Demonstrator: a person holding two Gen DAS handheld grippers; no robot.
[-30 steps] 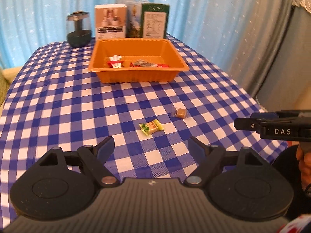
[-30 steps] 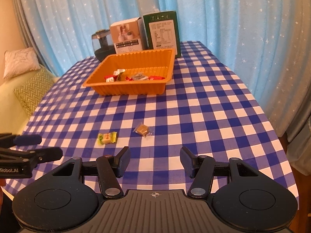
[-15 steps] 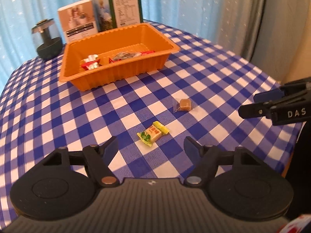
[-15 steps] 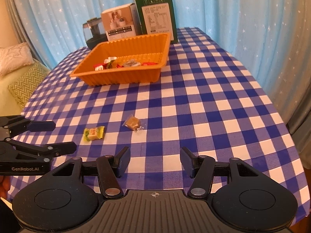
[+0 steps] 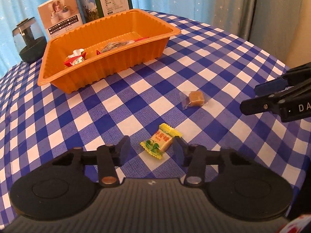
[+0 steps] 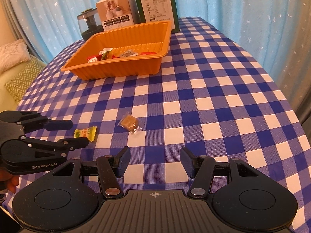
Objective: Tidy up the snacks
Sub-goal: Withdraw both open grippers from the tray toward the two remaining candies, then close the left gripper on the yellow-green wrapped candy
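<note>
We see open checked tablecloth [image 6: 204, 101] between the grippers and the orange tray [image 6: 124, 66], broken only by a yellow-green candy [image 5: 160, 142] and a brown wrapped candy [image 5: 195, 99], lying apart. The tray's ribbed walls bar a low approach. Behind it two boxes [image 6: 153, 5] and a dark jar [image 5: 29, 40] stand closely ranked against the curtain.

Left tongs [image 5: 151, 148] closing, seemingly not yet gripping; right tongs [image 6: 155, 162] parted.
</note>
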